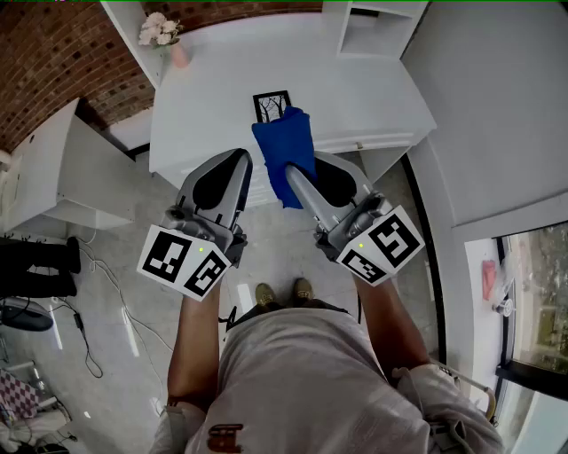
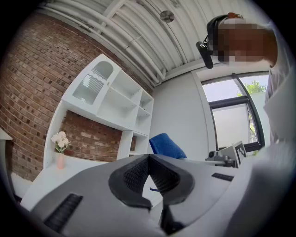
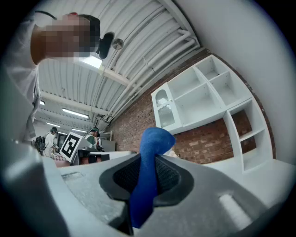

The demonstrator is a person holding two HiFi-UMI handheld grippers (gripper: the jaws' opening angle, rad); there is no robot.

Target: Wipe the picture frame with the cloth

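Head view: both forearms stretched forward from lower centre, grippers side by side at mid frame, tips aimed up-frame at the white rectangular table [image 1: 204, 89]. Marker cubes nearest the body.

Left gripper [image 1: 241, 160]: fingers pressed together, tips meeting, nothing between them, confirmed in the left gripper view [image 2: 148, 158]. Hovers over the table's front edge, just left of the cloth, apart from it.

Right gripper [image 1: 293, 173]: fingers clamped on the blue fabric cloth [image 1: 286, 142]. In the right gripper view [image 3: 147, 178] the cloth [image 3: 155, 141] rises out of the pads in a folded hump.

Cloth spreads up-frame from the right tips and overlaps the lower edge of the small black-edged picture frame with a tree print [image 1: 272, 105]. Can't tell whether cloth actually touches the frame. Frame sits upper centre, mid-table, well in from every edge; upright or flat not readable from this angle.

Room: bare tabletop left and right of the frame. Pink vase with pale flowers [image 1: 169, 40] far off at upper left corner of the table. White open shelf unit [image 1: 373, 27] at upper right, behind the frame. Table's right edge close to the grey wall [image 1: 497, 106]. Brick wall [image 1: 53, 53] upper left.
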